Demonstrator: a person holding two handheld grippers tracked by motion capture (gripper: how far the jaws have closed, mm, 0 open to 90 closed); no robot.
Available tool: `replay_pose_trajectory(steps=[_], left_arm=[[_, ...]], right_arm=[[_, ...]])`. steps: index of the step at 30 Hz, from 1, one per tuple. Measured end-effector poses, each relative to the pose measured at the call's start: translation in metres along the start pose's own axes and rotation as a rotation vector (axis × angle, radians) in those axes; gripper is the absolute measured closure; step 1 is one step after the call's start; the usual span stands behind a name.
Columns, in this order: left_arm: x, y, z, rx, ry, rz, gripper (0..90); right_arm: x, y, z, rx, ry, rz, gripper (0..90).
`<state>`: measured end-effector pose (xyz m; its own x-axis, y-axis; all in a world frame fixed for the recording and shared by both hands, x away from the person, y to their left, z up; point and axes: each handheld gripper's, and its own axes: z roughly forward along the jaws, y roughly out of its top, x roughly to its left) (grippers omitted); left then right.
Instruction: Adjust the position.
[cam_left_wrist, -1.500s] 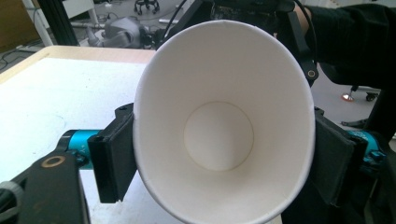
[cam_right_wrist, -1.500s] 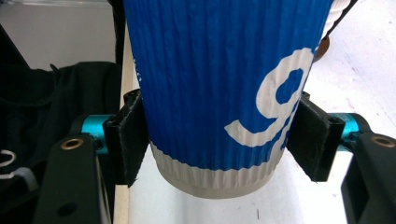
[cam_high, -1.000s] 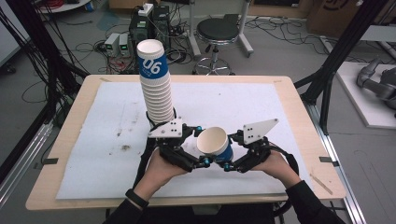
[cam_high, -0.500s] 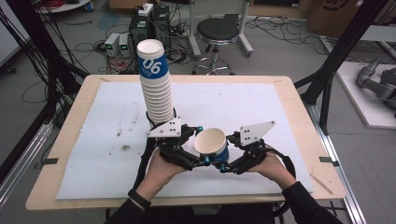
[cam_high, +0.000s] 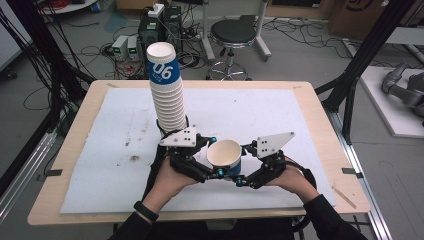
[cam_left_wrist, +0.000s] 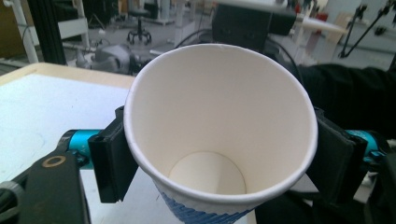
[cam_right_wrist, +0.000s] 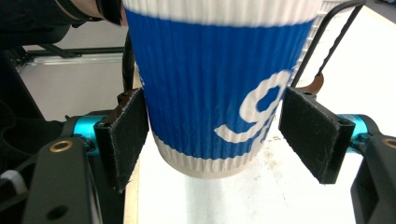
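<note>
The table (cam_high: 320, 125) is covered by one white mat (cam_high: 260, 120). One tall stack of cups (cam_high: 167, 97) stands upright left of centre. Near the front edge, a single blue paper cup (cam_high: 226, 157) is held upright between two grippers. It is clamped by the left gripper (cam_high: 212, 167), whose jaws have just been closing. The right gripper (cam_high: 241, 170) has just been opening; a gap shows beside one pad.
</note>
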<state>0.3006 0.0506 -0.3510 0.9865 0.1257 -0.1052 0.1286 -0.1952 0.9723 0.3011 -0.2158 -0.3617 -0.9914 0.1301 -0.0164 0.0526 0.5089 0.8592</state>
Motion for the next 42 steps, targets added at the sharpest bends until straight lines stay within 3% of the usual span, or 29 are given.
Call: replay_pose_trajectory(steps=[8,13,18,21,27,38,42], left_arm=[[-0.003,0.005,0.001,0.048,0.002,0.024,22.1],[-0.005,0.006,0.001,0.052,-0.001,0.033,22.4],[-0.006,0.007,0.0,0.009,0.002,0.025,19.9],[-0.007,0.005,0.002,-0.043,-0.006,0.003,18.3],[-0.007,0.006,0.004,-0.081,-0.008,-0.006,18.9],[-0.006,0.002,0.004,-0.098,-0.012,-0.007,21.7],[-0.006,-0.001,0.006,-0.103,-0.015,-0.016,22.0]], right_arm=[[0.002,-0.001,0.008,0.008,0.01,0.013,22.4],[0.005,-0.004,0.017,-0.001,0.025,0.016,29.6],[0.005,-0.004,0.016,-0.035,0.023,0.032,30.1],[0.004,-0.003,0.015,-0.069,0.044,0.043,30.1],[0.005,-0.004,0.016,-0.124,0.066,0.072,30.1],[0.005,-0.005,0.018,-0.144,0.069,0.093,27.9],[0.005,-0.003,0.015,-0.194,0.083,0.132,22.2]])
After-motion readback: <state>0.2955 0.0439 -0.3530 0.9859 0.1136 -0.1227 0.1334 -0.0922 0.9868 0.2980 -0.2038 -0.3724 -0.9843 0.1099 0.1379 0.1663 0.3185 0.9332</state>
